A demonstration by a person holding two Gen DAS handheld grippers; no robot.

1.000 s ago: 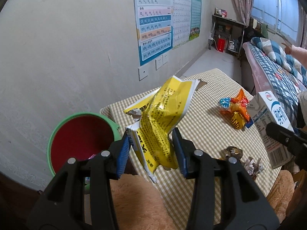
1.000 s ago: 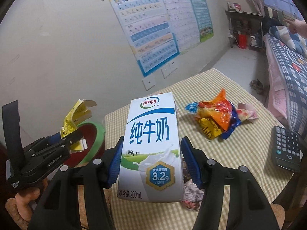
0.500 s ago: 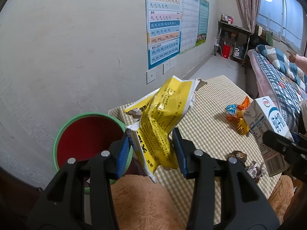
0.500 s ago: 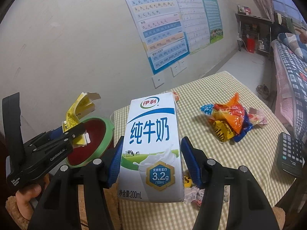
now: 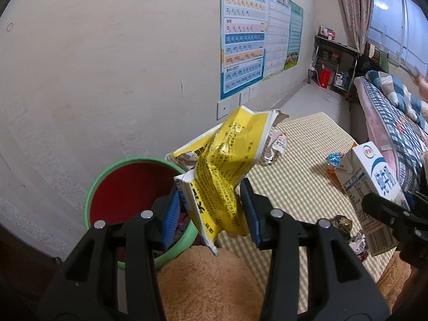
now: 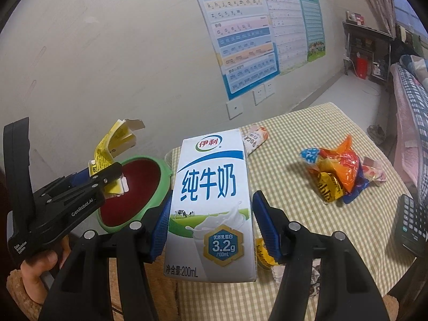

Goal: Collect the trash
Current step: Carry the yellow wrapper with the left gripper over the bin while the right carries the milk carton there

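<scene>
My left gripper is shut on a crumpled yellow wrapper and holds it in the air beside the rim of a green bin with a red inside. My right gripper is shut on a white and blue milk carton, held upright above the checked table. The right wrist view shows the left gripper with the yellow wrapper over the green bin. The milk carton also shows in the left wrist view.
Orange and blue snack wrappers lie on the table, with a small pink wrapper near the wall and crumpled bits near the front edge. A black remote lies at the right edge. A bed stands to the right.
Both grippers have pulled back and up a little from the table with their loads. The bin now sits closer to the middle of both views.
</scene>
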